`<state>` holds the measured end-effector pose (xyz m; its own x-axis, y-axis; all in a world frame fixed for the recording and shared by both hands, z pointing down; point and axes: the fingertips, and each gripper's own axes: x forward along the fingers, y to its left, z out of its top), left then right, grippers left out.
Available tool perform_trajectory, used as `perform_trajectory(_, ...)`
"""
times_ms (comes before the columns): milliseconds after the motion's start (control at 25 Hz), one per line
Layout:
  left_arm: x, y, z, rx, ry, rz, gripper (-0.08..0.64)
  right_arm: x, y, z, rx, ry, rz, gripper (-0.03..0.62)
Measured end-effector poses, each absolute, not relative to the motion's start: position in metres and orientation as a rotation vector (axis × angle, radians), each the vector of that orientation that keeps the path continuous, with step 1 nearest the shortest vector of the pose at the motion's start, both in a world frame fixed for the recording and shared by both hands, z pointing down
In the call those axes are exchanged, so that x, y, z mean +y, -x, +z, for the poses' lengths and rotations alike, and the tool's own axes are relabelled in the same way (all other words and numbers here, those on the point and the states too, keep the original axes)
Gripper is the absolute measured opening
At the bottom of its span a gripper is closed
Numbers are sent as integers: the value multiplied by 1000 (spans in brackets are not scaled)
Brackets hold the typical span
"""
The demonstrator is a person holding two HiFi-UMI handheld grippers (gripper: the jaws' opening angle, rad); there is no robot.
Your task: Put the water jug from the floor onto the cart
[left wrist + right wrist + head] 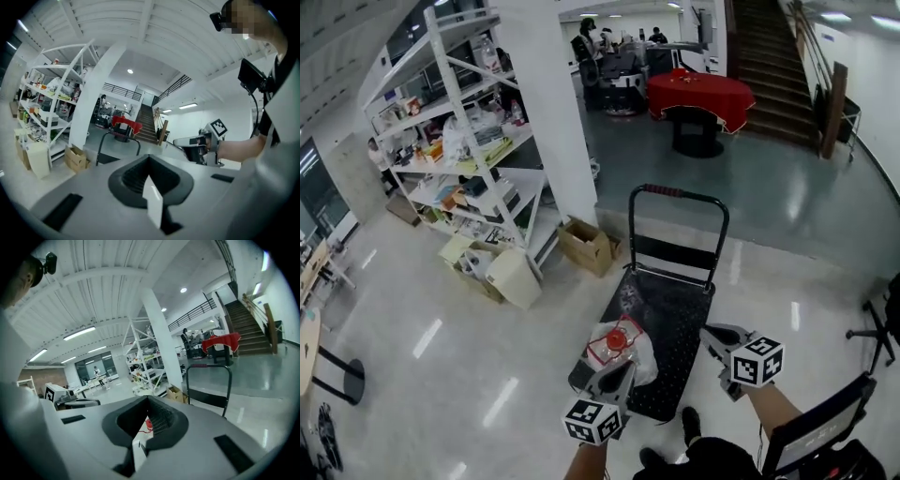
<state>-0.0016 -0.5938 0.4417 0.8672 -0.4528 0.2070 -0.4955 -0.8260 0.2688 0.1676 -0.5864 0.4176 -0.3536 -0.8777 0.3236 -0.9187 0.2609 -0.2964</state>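
The water jug stands on the near left corner of the cart. Its long axis runs up and down, and its red cap points up toward the head camera. The body is clear, rounded plastic, and a white tag edged in red lies around the neck.

The cart is a flat black deck with a dull, speckled top. It lies lengthways from near to far, and a hoop handle of dark tube stands upright at its far end. It sits on a pale, glossy floor that mirrors the ceiling lights.

The left tool is just near of the jug and aims far along the deck. In its own view the ribbed jaws are together with nothing between them. Whether its tip touches the jug cannot be told.

The right tool hangs over the cart's near right edge, apart from the jug. Its jaws are pressed together and hold nothing.

To the far left are a white metal shelf rack crowded with goods and an open cardboard box
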Motion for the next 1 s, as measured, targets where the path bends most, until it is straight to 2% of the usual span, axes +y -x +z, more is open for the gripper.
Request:
perform_trajectory(320,-529,-60,398,-419,-2842,90,0,-465,-241,374,-2250,-2023,604,3)
perform_trajectory(560,-458,-90,381,-324,-2850,115,0,-364,-267,362,-2210,-2139,578,3)
perform_trajectory(1000,-231,-126,360,-157,-2909,162,0,-123,-285,389,-2171,-2225,578,3)
